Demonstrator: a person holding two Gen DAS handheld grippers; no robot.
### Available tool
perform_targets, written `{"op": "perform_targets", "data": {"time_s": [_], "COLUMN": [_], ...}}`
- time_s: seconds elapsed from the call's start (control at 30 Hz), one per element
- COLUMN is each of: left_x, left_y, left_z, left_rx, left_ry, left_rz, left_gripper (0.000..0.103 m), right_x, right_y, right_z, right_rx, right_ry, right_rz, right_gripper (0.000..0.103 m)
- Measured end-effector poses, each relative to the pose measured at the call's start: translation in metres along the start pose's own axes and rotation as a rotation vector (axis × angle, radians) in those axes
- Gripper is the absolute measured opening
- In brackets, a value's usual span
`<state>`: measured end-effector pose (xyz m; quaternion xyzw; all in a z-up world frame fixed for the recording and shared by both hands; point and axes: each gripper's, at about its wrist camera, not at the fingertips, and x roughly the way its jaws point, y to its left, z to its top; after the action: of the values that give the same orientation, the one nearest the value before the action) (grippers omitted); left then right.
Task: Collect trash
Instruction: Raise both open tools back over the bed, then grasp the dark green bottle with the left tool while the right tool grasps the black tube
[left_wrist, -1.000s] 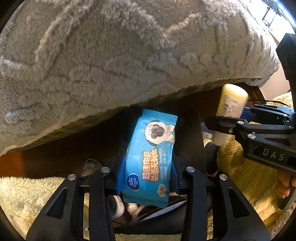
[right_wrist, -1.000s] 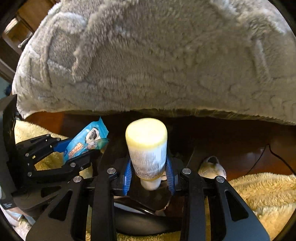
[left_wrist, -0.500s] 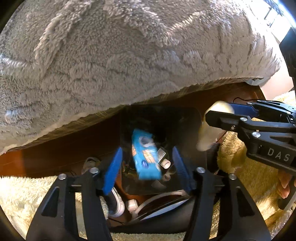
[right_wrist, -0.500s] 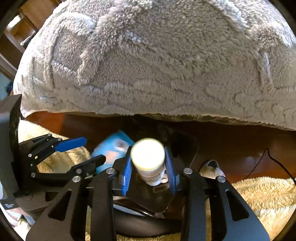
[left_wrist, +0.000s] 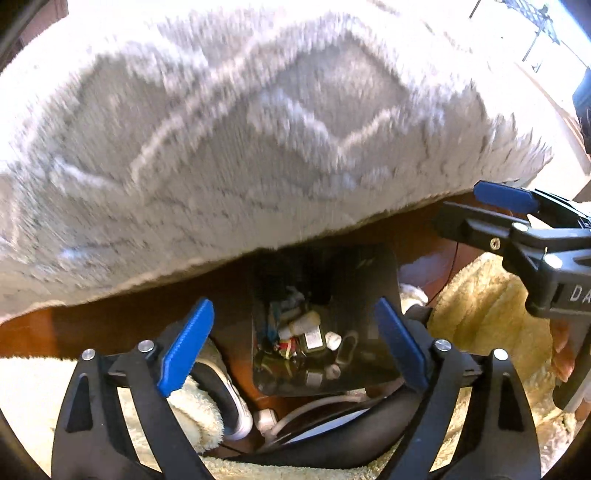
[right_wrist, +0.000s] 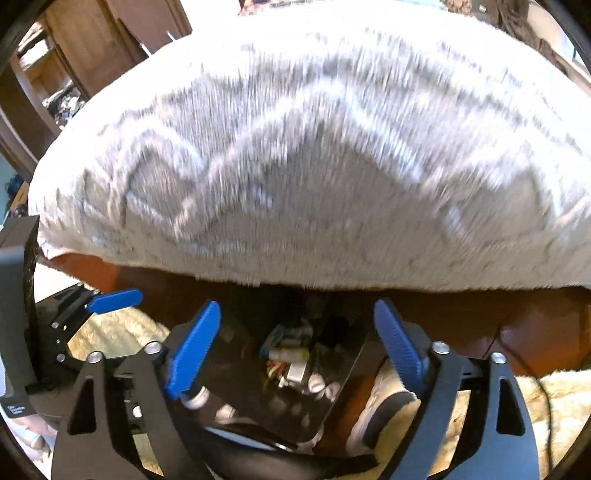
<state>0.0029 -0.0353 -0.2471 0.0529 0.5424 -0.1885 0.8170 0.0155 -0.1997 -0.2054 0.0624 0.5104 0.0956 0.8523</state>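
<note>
Left wrist view: both grippers, left (left_wrist: 291, 347) and right (right_wrist: 295, 343), have just sprung wide open, empty; the trash bin (left_wrist: 376, 266) sits directly below the fingers.

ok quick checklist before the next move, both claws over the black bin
1. Left claw empty, jaws just opened wide: ok.
2. Right claw empty, jaws just opened wide: ok.
3. Blue wipes pack down in the black bin: ok.
4. Cream bottle in the bin: ok.
5. Claws apart from each other: ok.
6. More trash left to collect: cannot tell; only grey blanket and cream rug show.
</note>
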Motion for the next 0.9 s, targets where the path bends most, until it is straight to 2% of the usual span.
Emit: {"op": "perform_targets", "data": {"time_s": [0.17, 0.37, 0.47, 0.6, 0.73, 0.9], "left_x": [-0.028, -0.073, -0.099, -0.123, -0.125, -0.108], "left_y": [0.008, 0.021, 0.036, 0.05, 0.065, 0.076], "left_z": [0.016, 0.049, 0.079, 0.117, 0.157, 0.202], "left_rx": [0.01, 0.027, 0.019, 0.017, 0.013, 0.032], "left_ry": [-0.056, -0.165, -0.224, -0.272, -0.304, -0.327], "left_rz": [0.002, 0.047, 0.08, 0.112, 0.148, 0.203], "left_gripper": [0.088, 0.09, 0.09, 0.09, 0.09, 0.09], "right_x": [-0.025, -0.071, -0.087, -0.094, -0.091, -0.066], "right_y": [0.005, 0.003, -0.001, -0.012, -0.024, -0.014], "right_z": [0.02, 0.068, 0.098, 0.137, 0.177, 0.233], "right_rx": [-0.041, -0.096, -0.112, -0.103, -0.098, -0.097], "right_ry": [-0.058, -0.187, -0.255, -0.293, -0.317, -0.325], "right_rz": [-0.023, -0.092, -0.142, -0.163, -0.159, -0.166], "right_gripper": [0.09, 0.09, 0.09, 0.091, 0.091, 0.091]}}
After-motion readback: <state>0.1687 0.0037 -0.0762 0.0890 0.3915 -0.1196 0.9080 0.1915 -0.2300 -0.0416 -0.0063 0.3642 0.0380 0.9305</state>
